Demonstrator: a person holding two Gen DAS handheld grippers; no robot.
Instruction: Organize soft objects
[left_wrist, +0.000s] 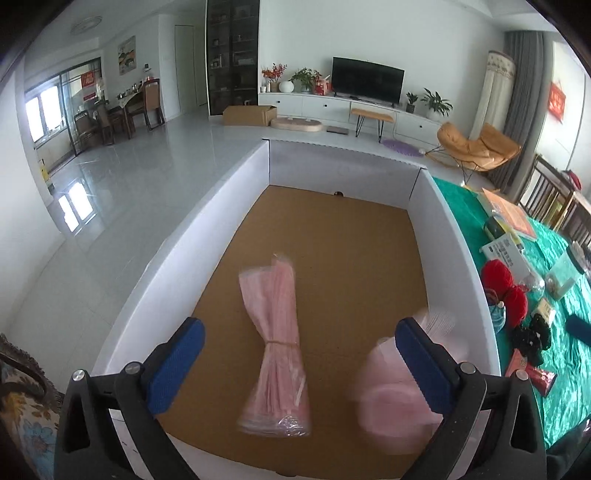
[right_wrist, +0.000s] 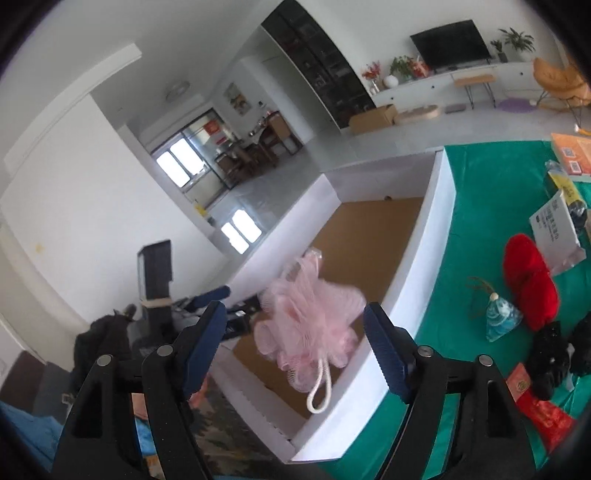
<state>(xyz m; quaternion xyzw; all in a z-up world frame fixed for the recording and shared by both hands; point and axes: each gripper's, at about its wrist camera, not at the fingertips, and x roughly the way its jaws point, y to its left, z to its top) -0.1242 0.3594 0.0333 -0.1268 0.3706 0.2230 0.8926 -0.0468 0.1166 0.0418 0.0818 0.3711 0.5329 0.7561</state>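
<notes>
Left gripper (left_wrist: 295, 354), blue-padded two-finger tool: jaws spread wide, nothing between pads, over the near end of the white-walled cardboard box with brown floor (left_wrist: 236, 206). Pink bundle of thin strips in clear plastic wrap, tied at the waist with tan string (left_wrist: 275, 347): blurred, in line with the gap between the fingers but apart from both pads; cannot tell whether lying on the box floor or still in the air.

Right gripper (right_wrist: 295, 343), same blue-padded type: jaws wide, gripping nothing. Pale pink mesh bath pouf with white cord loop (right_wrist: 314, 325): between and ahead of the fingers, clear of both pads, over the near part of the box (right_wrist: 424, 258), blurred. Same pouf (left_wrist: 402, 387) seen from the left wrist as a pink blur partly behind the right-hand finger, inside the box near its right wall.

Green satin tablecloth (right_wrist: 476, 206) to the right of the box: red yarn skeins (right_wrist: 528, 280), black fluffy items (right_wrist: 554, 354), small blue-green cone-shaped pouch (right_wrist: 500, 317), all outside the box.
</notes>
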